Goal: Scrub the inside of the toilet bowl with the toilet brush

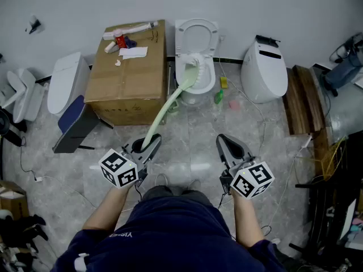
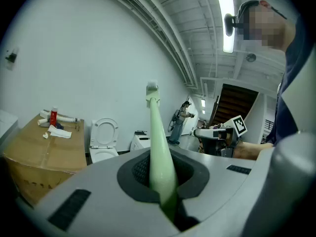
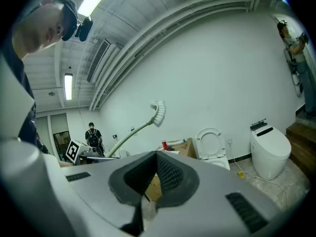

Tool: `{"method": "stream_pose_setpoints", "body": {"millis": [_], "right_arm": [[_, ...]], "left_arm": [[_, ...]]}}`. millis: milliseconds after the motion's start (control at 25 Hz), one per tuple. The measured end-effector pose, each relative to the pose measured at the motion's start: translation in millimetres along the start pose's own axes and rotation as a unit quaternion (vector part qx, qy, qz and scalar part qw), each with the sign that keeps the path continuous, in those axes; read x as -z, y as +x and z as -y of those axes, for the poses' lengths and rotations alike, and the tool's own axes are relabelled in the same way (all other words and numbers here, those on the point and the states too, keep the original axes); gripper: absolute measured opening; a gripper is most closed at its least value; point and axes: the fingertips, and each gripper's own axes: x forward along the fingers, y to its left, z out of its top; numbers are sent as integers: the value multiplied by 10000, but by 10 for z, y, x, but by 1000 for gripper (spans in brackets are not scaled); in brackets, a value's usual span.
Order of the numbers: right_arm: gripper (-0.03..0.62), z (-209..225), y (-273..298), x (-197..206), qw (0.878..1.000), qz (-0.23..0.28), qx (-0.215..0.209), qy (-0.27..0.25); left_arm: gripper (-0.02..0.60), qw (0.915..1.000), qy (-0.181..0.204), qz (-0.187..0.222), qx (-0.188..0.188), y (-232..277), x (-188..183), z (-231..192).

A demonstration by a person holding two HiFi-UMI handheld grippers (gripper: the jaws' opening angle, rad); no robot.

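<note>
Left gripper (image 1: 151,143) clamps the green brush (image 1: 169,102) by its handle; the bristle head hangs in the air, overlapping the bowl (image 1: 209,79) rim in the head view. Right gripper (image 1: 224,143), jaws together and empty, hangs over open floor (image 1: 193,130). A box (image 1: 131,78) edge closely flanks the bowl on the left.

Bright, even white light fills the room in the head view, leaving only soft, short shadows on the grey floor (image 1: 193,146). In the left gripper view a ceiling tube light (image 2: 226,19) burns out to white glare. Both gripper views are wide-angle: the far wall and ceiling lines bend, and the corners go black. Close to the lens, the left gripper (image 2: 159,156), the toilet brush (image 2: 155,127) handle and the right gripper (image 3: 157,154) look soft.
</note>
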Motion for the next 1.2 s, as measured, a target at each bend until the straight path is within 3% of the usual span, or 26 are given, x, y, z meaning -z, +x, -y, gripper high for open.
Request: {"method": "stream_pose_setpoints", "body": {"millis": [480,1200], "right_arm": [[5,70,-107,58,9998,-27,197,17],[5,331,-442,79,10000,15,-11,65]], "left_arm": [[35,10000,-30,-16,21,26,48,121],[35,9998,15,-4,-192,240,140,500]]}}
